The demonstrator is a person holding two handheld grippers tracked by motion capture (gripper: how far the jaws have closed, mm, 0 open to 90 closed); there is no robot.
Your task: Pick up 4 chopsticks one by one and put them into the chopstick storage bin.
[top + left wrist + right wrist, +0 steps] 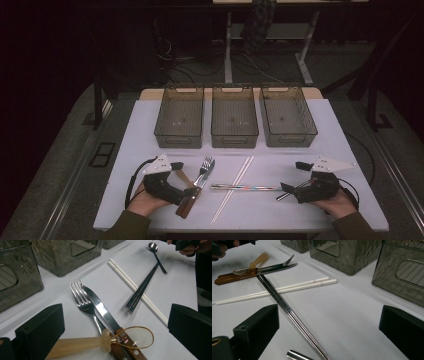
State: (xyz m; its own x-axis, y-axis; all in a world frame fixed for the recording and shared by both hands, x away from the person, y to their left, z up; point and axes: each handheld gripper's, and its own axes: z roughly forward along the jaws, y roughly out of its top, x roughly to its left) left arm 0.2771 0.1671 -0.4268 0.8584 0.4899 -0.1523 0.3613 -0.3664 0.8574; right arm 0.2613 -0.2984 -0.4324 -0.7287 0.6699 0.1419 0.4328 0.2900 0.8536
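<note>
Wooden-handled steel knife (107, 315), stiff and probably slippery on the blade, lies before the wide-open left gripper (112, 332); best grasped at its handle.

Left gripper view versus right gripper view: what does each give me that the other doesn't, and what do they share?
Left gripper view: the bowl of the dark spoon, and the tines of the fork seen from above.
Right gripper view: a round metal handle end at the bottom edge.
Shared: the fork, the knife, the white chopsticks, the metal chopsticks, the beige-handled spoon and the grey bins.
</note>
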